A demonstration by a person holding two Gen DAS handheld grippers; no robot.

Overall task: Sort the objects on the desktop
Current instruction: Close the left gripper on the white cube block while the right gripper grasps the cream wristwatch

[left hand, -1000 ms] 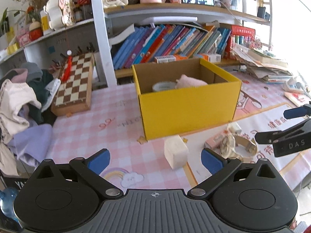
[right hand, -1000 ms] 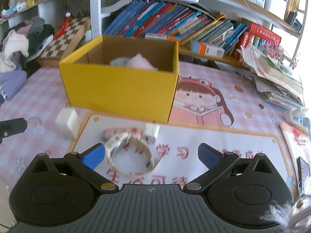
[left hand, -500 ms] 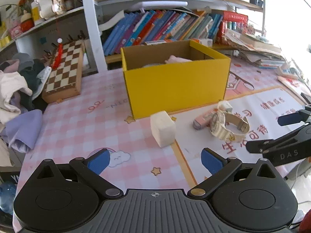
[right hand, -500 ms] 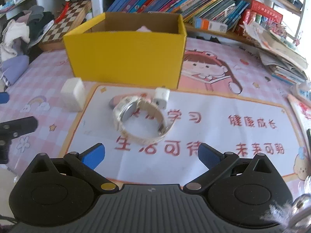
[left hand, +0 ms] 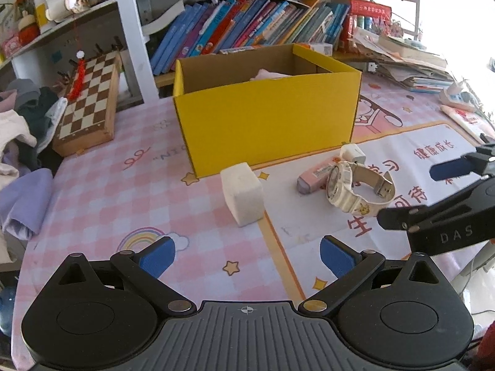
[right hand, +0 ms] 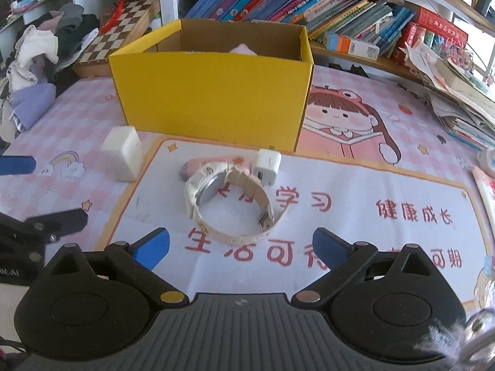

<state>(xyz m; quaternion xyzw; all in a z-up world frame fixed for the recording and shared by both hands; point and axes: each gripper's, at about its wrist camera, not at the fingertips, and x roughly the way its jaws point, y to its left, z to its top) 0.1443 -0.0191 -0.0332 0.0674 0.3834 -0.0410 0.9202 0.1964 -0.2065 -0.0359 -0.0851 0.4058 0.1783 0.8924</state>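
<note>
A: What's hidden in the box [right hand: 213, 92]?
B: Mostly everything; only a pink lump [right hand: 244, 50] tops its rim (I can't tell what it is). The eraser [right hand: 193, 165] is half behind the watch [right hand: 229, 207].
A: Changes since a second ago?
B: Both grippers have pulled back; the box looks farther now.
A: And their state?
B: Left gripper [left hand: 246, 255] is spread, empty, the cube [left hand: 243, 198] at its 12. Right gripper [right hand: 241, 247] is spread too, watch at 12, charger [right hand: 267, 167] beyond. Bare mat lies at 3 o'clock.
</note>
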